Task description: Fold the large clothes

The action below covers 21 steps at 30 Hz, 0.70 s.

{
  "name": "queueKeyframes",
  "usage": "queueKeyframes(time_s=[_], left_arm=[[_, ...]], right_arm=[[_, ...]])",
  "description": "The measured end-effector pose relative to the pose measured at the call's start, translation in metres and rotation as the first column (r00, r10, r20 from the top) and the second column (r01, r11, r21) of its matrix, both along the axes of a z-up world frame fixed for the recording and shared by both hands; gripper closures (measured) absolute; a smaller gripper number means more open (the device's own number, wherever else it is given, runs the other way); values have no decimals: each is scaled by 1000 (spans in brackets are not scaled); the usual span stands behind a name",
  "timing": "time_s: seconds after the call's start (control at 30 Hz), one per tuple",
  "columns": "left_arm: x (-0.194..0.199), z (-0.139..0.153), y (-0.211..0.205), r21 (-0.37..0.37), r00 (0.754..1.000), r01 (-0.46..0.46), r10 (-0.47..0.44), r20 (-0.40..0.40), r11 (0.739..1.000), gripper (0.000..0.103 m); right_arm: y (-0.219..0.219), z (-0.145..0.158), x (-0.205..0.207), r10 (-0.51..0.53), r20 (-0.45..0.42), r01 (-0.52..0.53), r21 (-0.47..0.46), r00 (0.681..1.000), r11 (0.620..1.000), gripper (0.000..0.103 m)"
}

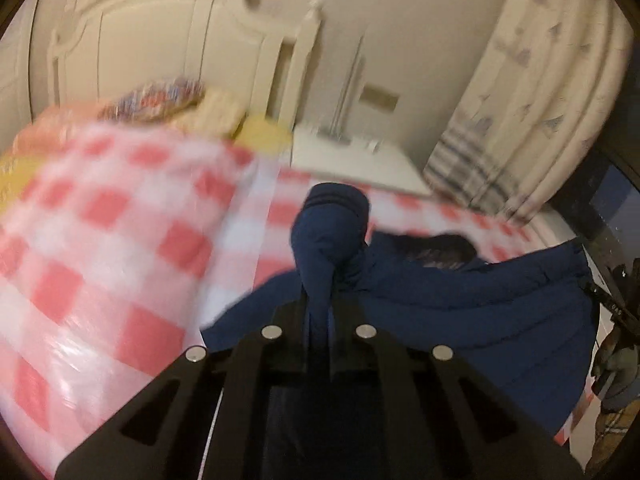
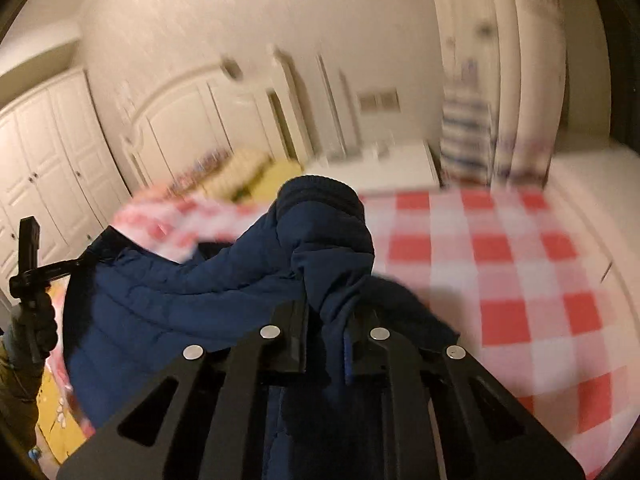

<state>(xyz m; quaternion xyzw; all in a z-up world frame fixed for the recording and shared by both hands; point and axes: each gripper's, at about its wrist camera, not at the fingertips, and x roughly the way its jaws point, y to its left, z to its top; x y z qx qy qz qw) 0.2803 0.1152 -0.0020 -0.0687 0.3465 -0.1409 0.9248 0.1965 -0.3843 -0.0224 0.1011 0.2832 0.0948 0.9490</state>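
A large navy padded jacket (image 1: 460, 304) is lifted above a bed covered by a red-and-white checked sheet (image 1: 100, 240). My left gripper (image 1: 320, 312) is shut on one bunched part of the jacket, whose ribbed cuff (image 1: 336, 200) sticks up past the fingers. My right gripper (image 2: 328, 320) is shut on another bunched part, with a ribbed cuff (image 2: 320, 196) above it. The jacket (image 2: 168, 292) hangs stretched between both grippers. The left gripper also shows in the right wrist view (image 2: 30, 264), the right gripper at the edge of the left wrist view (image 1: 620, 312). The views are motion-blurred.
The checked sheet (image 2: 500, 272) spreads over the bed. Pillows and yellow bedding (image 1: 224, 116) lie at the cream headboard (image 1: 160, 40). A white bedside cabinet (image 2: 372, 168) and curtains (image 1: 540, 100) stand behind; white wardrobes (image 2: 48, 168) are at left.
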Motion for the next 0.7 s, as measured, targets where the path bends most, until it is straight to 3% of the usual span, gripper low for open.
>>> queueKeyframes(time_s=[0.1, 0.23, 0.3, 0.5, 0.6, 0.7], left_arm=[[-2, 37, -3, 6, 999, -10, 9, 46, 1000, 97], [35, 48, -17, 16, 998, -65, 65, 10, 998, 97], [53, 43, -25, 33, 997, -82, 82, -10, 996, 97], [98, -19, -33, 43, 979, -173, 177, -100, 984, 97], [103, -25, -30, 27, 980, -167, 169, -101, 986, 97], [113, -32, -29, 73, 974, -182, 190, -124, 981, 97]], right_arm=[[-3, 28, -10, -43, 57, 42, 13, 997, 999, 89], [-18, 35, 13, -133, 27, 131, 67, 991, 989, 89], [-23, 27, 33, -164, -10, 164, 91, 986, 982, 89], [-30, -37, 73, -236, -149, 254, 119, 960, 960, 89], [-35, -38, 78, -223, -145, 244, 147, 964, 959, 89], [-31, -35, 88, -219, -153, 237, 116, 964, 965, 89]])
